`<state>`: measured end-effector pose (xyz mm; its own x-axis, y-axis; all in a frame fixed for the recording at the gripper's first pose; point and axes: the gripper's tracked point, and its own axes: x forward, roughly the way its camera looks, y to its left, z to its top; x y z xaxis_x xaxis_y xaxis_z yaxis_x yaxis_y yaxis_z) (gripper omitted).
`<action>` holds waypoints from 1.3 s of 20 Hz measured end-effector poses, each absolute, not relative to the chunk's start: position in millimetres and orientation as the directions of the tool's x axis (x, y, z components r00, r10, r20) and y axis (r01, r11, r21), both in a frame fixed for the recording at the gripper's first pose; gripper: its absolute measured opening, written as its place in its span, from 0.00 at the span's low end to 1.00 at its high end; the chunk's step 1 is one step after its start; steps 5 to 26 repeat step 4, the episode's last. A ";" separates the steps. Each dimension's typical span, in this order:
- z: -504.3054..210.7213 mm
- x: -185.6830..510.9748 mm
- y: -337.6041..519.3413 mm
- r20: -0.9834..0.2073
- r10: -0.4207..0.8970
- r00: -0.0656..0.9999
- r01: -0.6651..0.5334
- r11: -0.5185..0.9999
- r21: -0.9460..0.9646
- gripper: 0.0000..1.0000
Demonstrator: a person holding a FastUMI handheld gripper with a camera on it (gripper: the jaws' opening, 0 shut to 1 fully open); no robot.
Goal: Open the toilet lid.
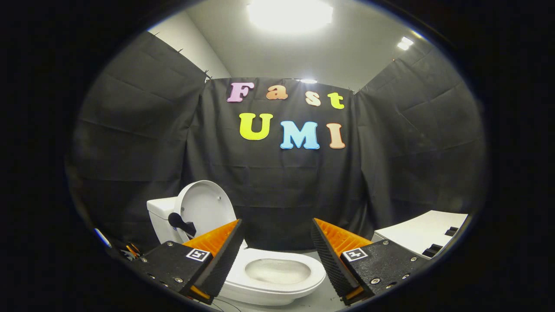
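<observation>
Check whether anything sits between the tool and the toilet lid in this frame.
Nothing visible does. The tool is open and holds nothing; the toilet lid already stands raised against the tank, beyond the left finger. The seat and bowl lie between and just ahead of the fingers.

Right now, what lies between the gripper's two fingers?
In the gripper view, the open gripper frames the toilet seat and bowl; the lid stands raised against the tank beyond.

toilet lid (207, 203): glossy, smooth | booth wall (277, 190): matt creased cloth
</observation>
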<state>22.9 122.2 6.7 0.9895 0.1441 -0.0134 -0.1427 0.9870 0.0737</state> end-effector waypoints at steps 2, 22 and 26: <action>6.5 21.4 122.5 -0.014 0.144 0.989 -0.143 0.987 0.072 0.95; 6.7 21.9 122.0 -0.014 0.144 0.989 -0.143 0.987 0.079 0.95; 6.7 21.9 122.0 -0.014 0.144 0.989 -0.143 0.987 0.079 0.95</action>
